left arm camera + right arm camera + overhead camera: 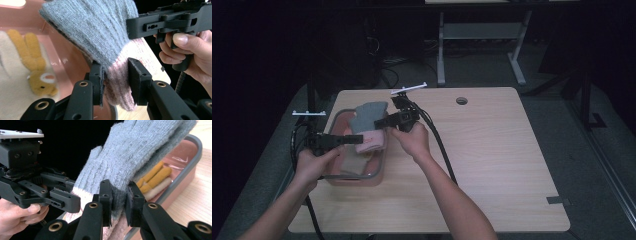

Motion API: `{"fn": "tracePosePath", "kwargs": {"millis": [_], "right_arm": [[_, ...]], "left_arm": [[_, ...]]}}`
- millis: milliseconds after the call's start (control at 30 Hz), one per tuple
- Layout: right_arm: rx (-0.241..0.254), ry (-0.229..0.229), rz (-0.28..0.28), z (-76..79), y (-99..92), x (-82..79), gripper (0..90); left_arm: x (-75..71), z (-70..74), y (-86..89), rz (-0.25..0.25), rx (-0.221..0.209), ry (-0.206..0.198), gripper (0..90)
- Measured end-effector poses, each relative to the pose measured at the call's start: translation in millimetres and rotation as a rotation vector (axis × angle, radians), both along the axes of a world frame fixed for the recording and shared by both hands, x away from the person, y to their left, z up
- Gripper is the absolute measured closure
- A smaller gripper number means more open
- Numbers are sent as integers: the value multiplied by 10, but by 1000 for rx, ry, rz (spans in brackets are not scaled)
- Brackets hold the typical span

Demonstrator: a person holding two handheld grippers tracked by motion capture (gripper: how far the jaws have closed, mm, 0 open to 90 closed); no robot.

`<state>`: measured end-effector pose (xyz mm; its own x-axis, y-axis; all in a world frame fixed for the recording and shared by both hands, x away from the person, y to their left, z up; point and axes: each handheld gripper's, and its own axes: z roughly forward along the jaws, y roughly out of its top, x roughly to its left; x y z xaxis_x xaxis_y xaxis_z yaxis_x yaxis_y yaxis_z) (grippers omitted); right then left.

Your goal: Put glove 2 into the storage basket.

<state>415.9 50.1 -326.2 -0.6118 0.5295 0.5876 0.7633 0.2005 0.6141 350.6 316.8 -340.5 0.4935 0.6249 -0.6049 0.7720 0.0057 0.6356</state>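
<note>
A grey knitted glove (368, 116) with a pink cuff (371, 141) hangs above a pink plastic bin (382, 167) at the table's left side. My left gripper (353, 139) is shut on its cuff end, and in the left gripper view the glove (100, 32) fills the space between the jaws of this gripper (115, 80). From the right, my right gripper (379, 123) is shut on the grey part, and the glove (130, 157) is pinched in it (120, 202). In the bin lies a cream glove with yellow fingers (30, 57).
The bin stands near the left edge of the light wooden table (492, 150). A round cable hole (461, 100) is at the back and a dark tape strip (558, 201) at the right edge. Table legs and cables lie on the dark floor beyond.
</note>
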Motion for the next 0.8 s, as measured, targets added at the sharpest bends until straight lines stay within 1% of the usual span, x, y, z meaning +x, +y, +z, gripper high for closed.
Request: {"fn": "tracePosePath", "kwargs": {"millis": [367, 667, 700, 800], "right_arm": [[7, 12, 15, -40, 121, 10, 772], [21, 24, 8, -103, 203, 23, 772], [22, 25, 10, -110, 214, 24, 772], [23, 28, 13, -137, 252, 26, 772]], "left_arm": [[-11, -33, 127, 11, 8, 5, 668], [-9, -52, 202, 16, 24, 13, 668], [-14, -54, 211, 24, 22, 23, 668], [-18, -69, 246, 25, 32, 25, 668]]}}
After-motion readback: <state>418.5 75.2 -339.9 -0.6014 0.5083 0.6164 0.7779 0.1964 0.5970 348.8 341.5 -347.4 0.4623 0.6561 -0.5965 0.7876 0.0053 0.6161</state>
